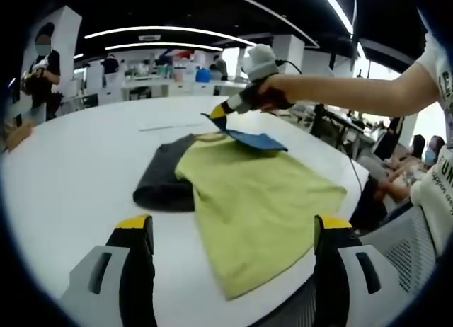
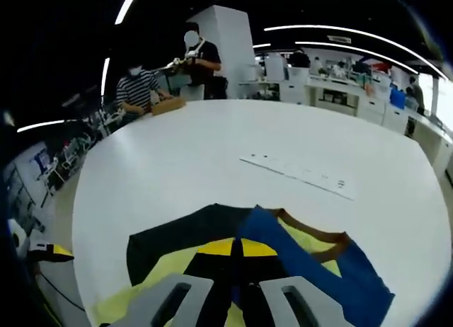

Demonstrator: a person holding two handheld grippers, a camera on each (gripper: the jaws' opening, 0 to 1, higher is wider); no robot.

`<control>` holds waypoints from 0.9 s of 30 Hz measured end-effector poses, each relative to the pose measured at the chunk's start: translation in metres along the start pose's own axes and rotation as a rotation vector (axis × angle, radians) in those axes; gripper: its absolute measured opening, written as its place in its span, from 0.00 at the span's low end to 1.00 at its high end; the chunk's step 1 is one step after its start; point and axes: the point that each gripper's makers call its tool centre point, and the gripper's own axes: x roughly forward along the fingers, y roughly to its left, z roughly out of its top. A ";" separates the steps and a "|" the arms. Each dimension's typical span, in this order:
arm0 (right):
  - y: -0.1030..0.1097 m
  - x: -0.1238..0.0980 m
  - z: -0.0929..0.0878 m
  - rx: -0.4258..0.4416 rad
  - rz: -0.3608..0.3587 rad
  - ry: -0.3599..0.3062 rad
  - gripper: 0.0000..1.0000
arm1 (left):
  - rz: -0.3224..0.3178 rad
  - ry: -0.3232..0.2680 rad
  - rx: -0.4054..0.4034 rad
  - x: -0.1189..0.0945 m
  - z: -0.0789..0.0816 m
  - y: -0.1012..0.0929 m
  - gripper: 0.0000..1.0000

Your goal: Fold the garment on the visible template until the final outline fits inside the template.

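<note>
Left gripper view looks across a round white worktop at a yellow-green garment spread near the worktop's near edge, its lower hem reaching that edge. The left tool stands wide, its 2 yellow-tipped jaws apart with nothing between them, hovering short of the cloth, probably waiting while the other hand works. Across the garment, the right tool is carried by a person's hand and is closed on a blue layer at the collar end, lifting it off the yellow-green cloth; this looks like a pull to draw the top of the garment over for a fold. A dark grey piece lies beside and partly under the garment toward the worktop's middle; whether it is a sleeve, a lining or the template cannot be told. In the right gripper view the right tool has its yellow tips pressed together on the blue layer, with a brown neckline trim just beyond. A pale strip lies well apart near the worktop's middle. No template outline can be made out, and the garment's near corner is cut off by the left tool's right jaw. Folding seems barely begun.
</note>
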 end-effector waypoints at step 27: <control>0.074 0.030 0.002 -0.138 0.119 0.034 0.00 | 0.006 0.010 -0.013 0.000 -0.002 0.004 0.90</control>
